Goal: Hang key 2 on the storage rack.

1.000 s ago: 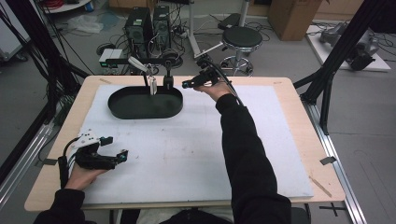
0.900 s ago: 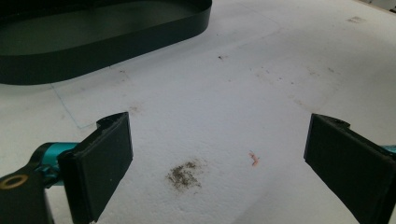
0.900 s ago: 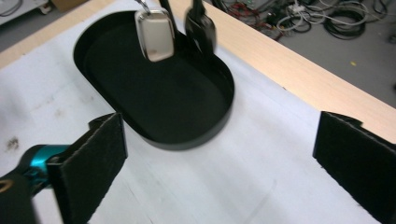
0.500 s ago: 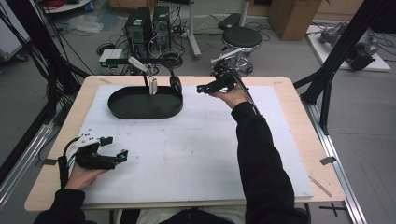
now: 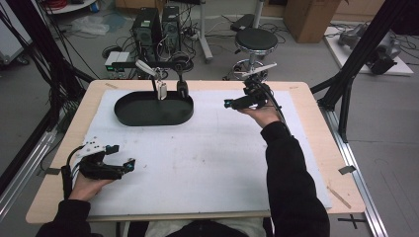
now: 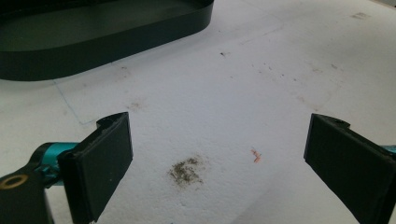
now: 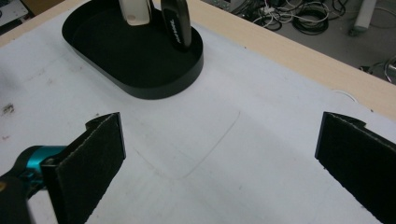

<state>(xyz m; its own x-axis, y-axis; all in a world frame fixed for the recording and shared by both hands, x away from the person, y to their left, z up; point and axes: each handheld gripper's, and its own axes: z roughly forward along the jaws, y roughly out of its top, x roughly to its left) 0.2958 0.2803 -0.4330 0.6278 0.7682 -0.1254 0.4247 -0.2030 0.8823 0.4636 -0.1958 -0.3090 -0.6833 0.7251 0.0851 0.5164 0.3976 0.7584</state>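
A black oval tray [image 5: 153,121] lies at the back left of the white mat. A white handle-shaped item [image 5: 161,91] and a black one [image 5: 182,89] lean side by side on its far rim. My right gripper [image 5: 230,103] hovers open to the right of the tray, pointing left toward it. In the right gripper view its jaws stand wide apart with nothing between them, and beyond them are the tray [image 7: 163,86], the white item [image 7: 135,11] and the black item [image 7: 177,21]. My left gripper [image 5: 122,157] rests open near the front left, the tray [image 6: 116,42] far ahead of it.
The white mat [image 5: 212,158] covers most of the wooden table [image 5: 316,103] and has faint stains. On the floor beyond the far edge are a stool [image 5: 256,39], computer towers [image 5: 155,24] and cables. Black frame poles [image 5: 356,69] stand at both sides.
My right gripper has drawn back to the right, away from the tray's right end, leaving the black item leaning on the rim. The left gripper has stayed put.
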